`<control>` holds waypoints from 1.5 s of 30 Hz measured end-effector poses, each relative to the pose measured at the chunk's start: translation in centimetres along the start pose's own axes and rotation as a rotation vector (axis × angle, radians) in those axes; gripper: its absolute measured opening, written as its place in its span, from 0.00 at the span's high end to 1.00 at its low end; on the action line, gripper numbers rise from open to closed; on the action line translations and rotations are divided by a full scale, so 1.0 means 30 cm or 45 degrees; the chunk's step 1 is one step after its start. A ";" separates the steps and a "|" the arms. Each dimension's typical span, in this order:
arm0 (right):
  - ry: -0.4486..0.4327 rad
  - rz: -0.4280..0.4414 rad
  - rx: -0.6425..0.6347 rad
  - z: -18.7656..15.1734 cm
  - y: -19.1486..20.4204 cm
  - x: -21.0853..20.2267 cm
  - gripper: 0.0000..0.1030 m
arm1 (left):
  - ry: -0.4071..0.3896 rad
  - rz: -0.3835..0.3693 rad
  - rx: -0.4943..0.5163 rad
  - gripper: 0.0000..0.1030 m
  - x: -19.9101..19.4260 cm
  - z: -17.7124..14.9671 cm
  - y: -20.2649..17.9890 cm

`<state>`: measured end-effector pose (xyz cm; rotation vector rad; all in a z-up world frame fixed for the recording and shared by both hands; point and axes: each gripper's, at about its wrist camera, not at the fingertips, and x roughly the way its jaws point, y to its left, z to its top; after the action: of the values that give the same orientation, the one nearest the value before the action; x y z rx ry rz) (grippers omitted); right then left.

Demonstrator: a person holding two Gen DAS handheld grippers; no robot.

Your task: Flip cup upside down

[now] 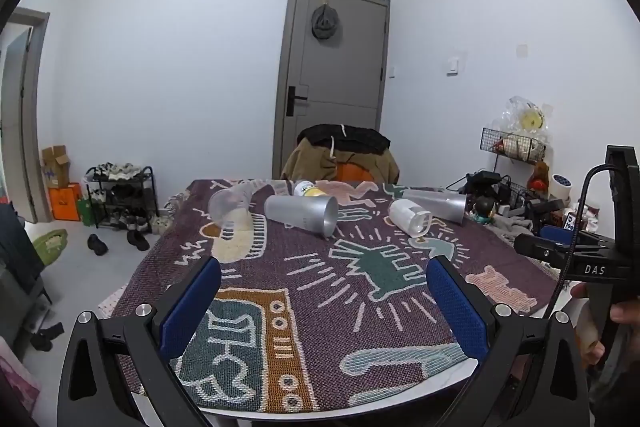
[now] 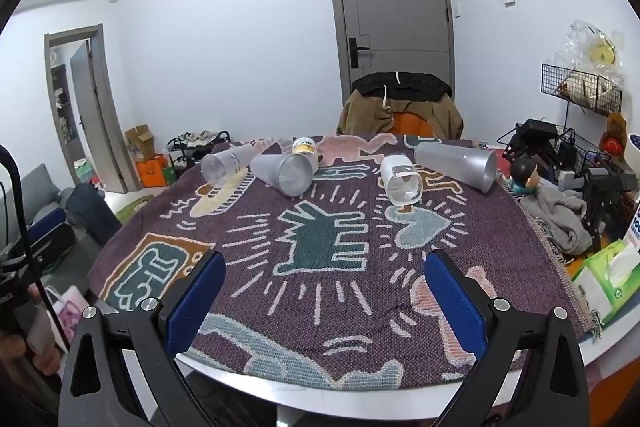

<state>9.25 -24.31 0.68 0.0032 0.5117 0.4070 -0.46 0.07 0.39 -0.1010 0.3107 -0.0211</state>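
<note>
Several cups lie on their sides at the far end of the patterned cloth: a clear cup at the left, a frosted grey cup beside it, a white cup and a long frosted cup at the right. A small yellow-labelled cup lies behind. My left gripper and right gripper are both open and empty, over the near table edge, well short of the cups.
A chair draped with jackets stands behind the table. Wire racks, cables, a grey cloth and tissue packs crowd the right side. A shoe rack and boxes stand on the floor at left.
</note>
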 end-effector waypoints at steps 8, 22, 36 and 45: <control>-0.016 -0.007 -0.005 0.005 0.003 -0.016 0.02 | -0.010 0.004 0.002 0.00 -0.001 -0.001 0.002; -0.027 -0.004 -0.015 0.008 0.007 -0.017 0.02 | -0.029 0.012 -0.015 0.00 -0.014 0.002 0.012; -0.023 -0.023 -0.004 0.006 0.000 -0.016 0.02 | -0.032 0.003 -0.006 0.00 -0.020 0.000 0.011; -0.029 -0.036 -0.002 -0.001 -0.005 -0.017 0.02 | -0.033 0.009 0.006 0.00 -0.023 -0.002 0.001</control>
<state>8.89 -24.66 0.90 -0.0009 0.4888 0.3789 -1.13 0.11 0.53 -0.0955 0.2851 -0.0131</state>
